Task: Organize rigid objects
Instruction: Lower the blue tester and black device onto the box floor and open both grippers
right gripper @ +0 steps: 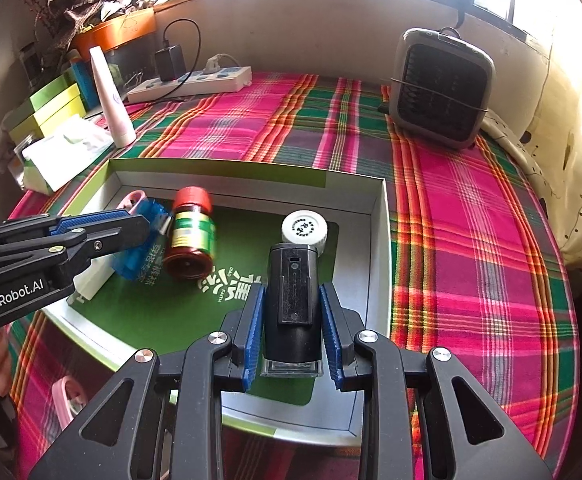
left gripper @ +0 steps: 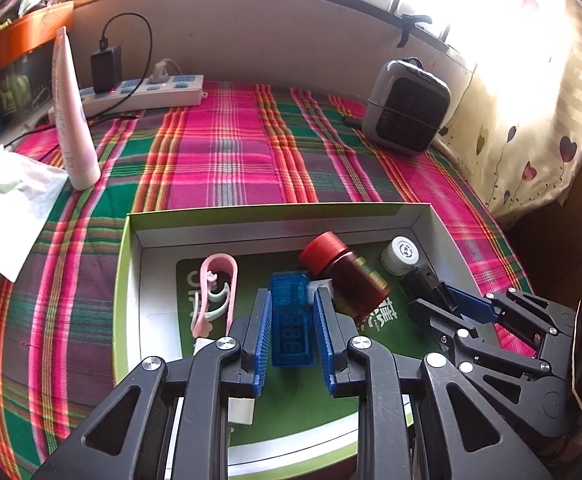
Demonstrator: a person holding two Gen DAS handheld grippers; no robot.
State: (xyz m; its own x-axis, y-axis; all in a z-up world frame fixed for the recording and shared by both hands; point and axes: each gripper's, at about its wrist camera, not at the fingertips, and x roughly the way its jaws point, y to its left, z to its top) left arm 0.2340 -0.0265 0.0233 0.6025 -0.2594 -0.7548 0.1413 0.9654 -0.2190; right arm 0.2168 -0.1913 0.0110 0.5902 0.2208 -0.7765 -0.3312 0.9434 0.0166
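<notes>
A shallow box [left gripper: 275, 216] [right gripper: 379, 240] with a green liner lies on the plaid cloth. In it are a pink clip [left gripper: 219, 292], a translucent blue USB meter [left gripper: 289, 320] [right gripper: 143, 256], a brown bottle with a red cap [left gripper: 343, 276] [right gripper: 191, 232], a white-capped bottle [left gripper: 401, 254] [right gripper: 305, 230] and a black device [right gripper: 293, 304]. My left gripper [left gripper: 291, 300] straddles the blue meter, pads a little apart from its sides. My right gripper [right gripper: 293, 296] is shut on the black device inside the box.
A white-pink tube [left gripper: 73, 120] [right gripper: 109, 96] stands at the back left by a tissue pack [left gripper: 7, 200] [right gripper: 67, 148] and power strip [left gripper: 143, 92] [right gripper: 195, 80]. A grey fan [left gripper: 407, 108] [right gripper: 443, 88] stands at the back right. Another pink clip [right gripper: 67, 400] lies by the box's near left corner.
</notes>
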